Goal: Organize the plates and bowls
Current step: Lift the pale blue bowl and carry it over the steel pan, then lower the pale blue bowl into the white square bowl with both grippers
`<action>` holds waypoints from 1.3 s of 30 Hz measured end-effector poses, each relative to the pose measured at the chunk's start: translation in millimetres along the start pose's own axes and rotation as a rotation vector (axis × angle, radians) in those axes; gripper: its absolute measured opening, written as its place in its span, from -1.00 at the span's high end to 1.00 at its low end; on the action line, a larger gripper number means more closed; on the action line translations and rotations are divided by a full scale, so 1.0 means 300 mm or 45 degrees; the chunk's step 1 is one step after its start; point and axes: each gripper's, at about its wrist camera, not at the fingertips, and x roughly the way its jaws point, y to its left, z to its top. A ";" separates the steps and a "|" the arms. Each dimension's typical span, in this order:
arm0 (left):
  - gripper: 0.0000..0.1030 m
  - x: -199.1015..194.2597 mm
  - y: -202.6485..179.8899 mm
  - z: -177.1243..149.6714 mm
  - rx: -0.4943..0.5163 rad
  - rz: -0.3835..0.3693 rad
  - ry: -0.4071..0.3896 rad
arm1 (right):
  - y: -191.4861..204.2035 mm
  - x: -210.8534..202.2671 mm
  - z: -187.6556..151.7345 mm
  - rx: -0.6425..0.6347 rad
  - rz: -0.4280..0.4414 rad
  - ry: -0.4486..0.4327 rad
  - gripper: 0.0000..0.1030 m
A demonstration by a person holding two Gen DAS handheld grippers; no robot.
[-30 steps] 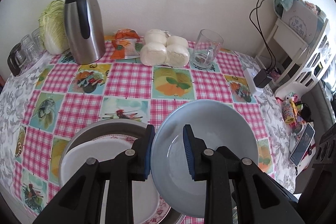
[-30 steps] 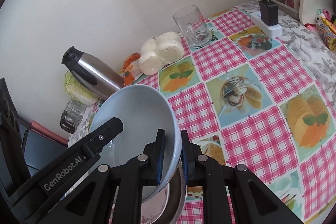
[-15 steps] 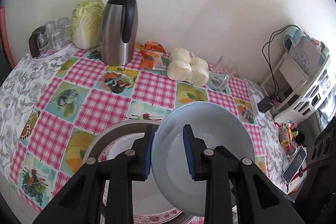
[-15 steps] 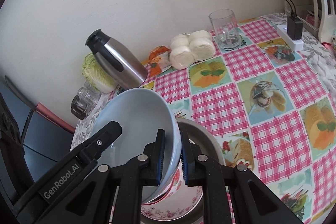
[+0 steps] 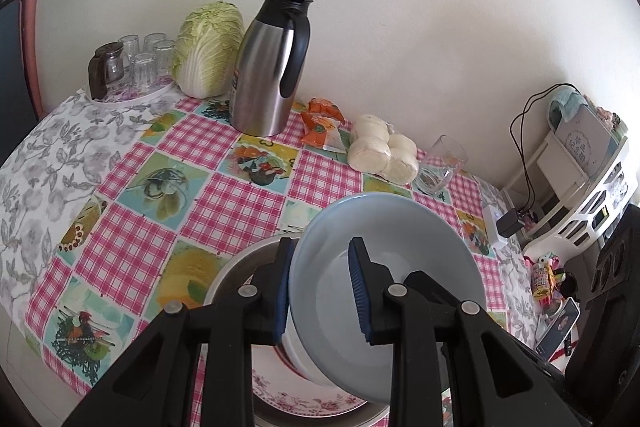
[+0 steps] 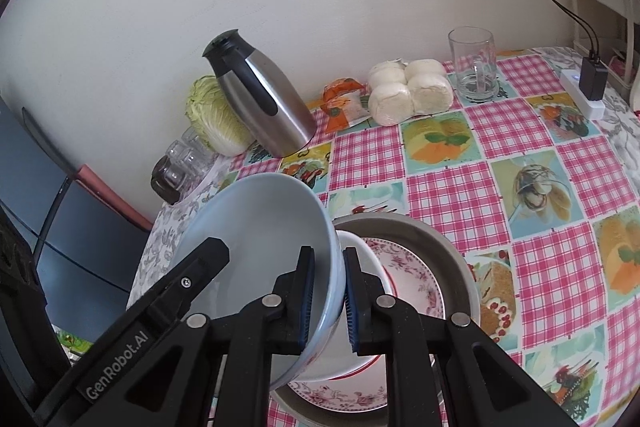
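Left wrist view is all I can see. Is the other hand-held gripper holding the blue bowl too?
Observer: Yes. The right hand-held gripper is shut on the rim of the blue bowl, one pad inside and one outside.
Operator: What does my hand-held gripper look like from over there?
Observer: The left hand-held gripper reaches into the bowl from the opposite side. White letters on its finger read "GenRobot.AI".
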 end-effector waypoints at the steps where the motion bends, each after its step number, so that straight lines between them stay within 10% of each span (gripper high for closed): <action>1: 0.44 -0.001 0.008 -0.002 -0.007 -0.001 0.001 | 0.009 0.002 -0.003 -0.010 -0.005 0.002 0.70; 39: 0.79 0.122 0.084 -0.061 -0.072 0.004 0.086 | 0.010 0.107 -0.033 -0.093 -0.179 0.100 0.65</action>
